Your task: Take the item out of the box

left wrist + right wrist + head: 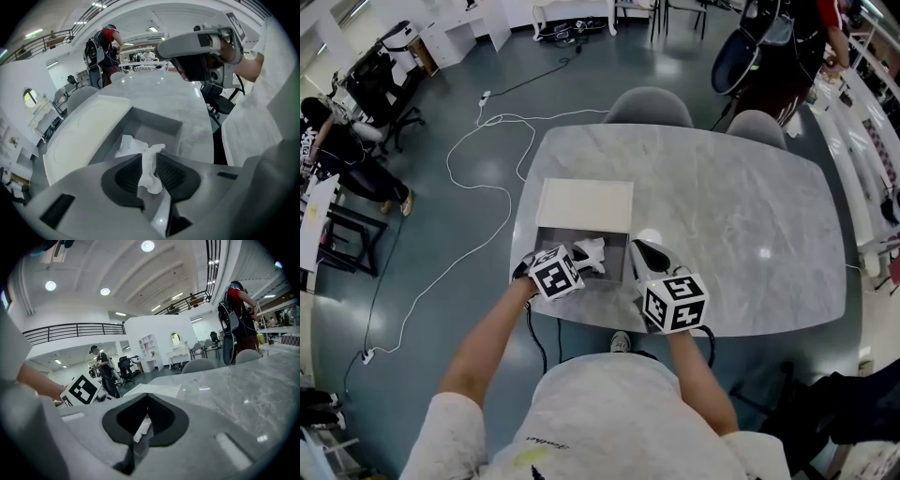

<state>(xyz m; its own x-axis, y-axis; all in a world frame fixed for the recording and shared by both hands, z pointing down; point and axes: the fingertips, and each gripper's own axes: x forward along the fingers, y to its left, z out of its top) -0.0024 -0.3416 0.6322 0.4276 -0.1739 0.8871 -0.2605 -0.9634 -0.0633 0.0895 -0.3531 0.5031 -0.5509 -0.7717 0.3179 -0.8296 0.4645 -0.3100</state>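
While the left gripper point(149, 157) has its fingers pinching a crumpled white paper wad point(139, 151), the wad sits over the near end of the open grey box point(572, 236), with its cream lid point(586, 204) folded flat off the box's far side. The right gripper point(146, 401) is just beside the box's right wall, fingers pressed together. A white sliver shows behind them, but I can't tell what it is. The only print is the black-and-white square markers on each gripper's cube point(556, 272). The box rests near the front edge of a grey marble bench point(722, 216). Two grey chairs point(649, 105) stand beyond the box, and a white cable point(469, 187) snakes over the teal floor left of it.
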